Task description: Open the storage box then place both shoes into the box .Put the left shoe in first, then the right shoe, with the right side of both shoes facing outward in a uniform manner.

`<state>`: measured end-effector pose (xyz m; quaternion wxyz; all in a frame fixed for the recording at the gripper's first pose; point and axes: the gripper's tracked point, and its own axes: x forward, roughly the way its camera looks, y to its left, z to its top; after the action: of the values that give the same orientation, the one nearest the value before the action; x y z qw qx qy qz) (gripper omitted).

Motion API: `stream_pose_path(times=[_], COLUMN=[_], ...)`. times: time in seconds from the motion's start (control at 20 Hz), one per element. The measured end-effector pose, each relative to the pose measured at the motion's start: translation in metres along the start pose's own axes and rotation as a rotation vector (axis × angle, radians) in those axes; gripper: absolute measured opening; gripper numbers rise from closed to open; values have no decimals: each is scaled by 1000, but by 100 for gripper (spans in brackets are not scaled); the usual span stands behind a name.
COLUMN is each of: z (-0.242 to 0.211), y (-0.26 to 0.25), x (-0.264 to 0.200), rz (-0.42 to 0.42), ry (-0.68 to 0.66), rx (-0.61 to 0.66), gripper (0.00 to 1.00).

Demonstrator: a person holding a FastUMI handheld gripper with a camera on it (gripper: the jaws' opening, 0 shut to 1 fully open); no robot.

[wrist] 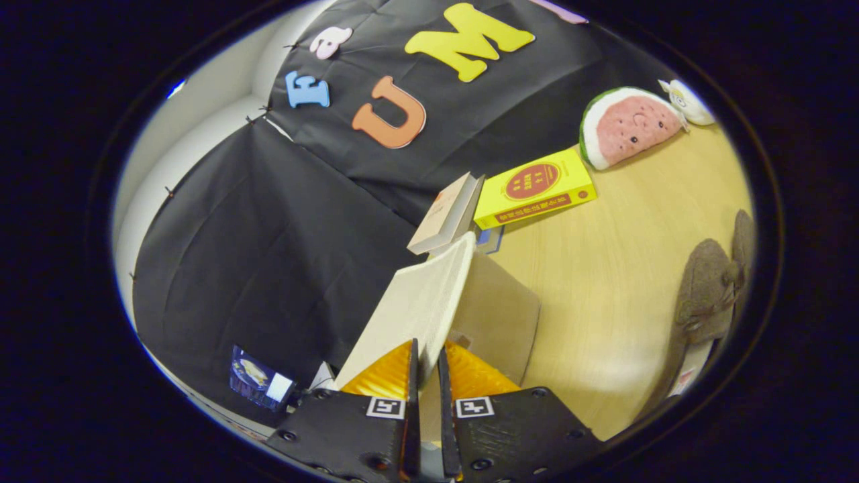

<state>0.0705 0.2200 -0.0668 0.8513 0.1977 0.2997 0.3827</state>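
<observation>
Fingers [428,367] clamped on the raised lid [417,305] of the storage box [500,315]; inside hidden.

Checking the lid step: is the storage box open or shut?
Partly open. The hand-held gripper is shut on the white lid, which is raised on edge above the storage box.

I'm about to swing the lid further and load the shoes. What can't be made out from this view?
- Box interior: hidden by the raised lid, which the gripper fingers clamp.
- Grey shoe: cut off at the view's edge; left or right, cannot tell.
- Second shoe: cannot tell it apart from the grey shape.
- Lower book: mostly covered by the books above.
</observation>
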Motion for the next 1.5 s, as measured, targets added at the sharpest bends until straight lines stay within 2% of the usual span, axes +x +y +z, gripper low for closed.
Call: stream_pose_path(times=[0.15, 0.2, 0.45, 0.7, 1.15, 1.25, 1.5], z=[4, 7, 26, 39, 38, 32, 25], y=[9, 18, 79, 133, 222, 238, 265], x=[-5, -5, -17, -7, 35, 50, 83], rz=[-53, -48, -9, 4, 47, 66, 107], ry=[1, 0, -46, -55, -53, -45, -36], rx=[4, 11, -49, -73, -238, -257, -261], gripper=[5, 2, 1, 2, 8, 15, 15])
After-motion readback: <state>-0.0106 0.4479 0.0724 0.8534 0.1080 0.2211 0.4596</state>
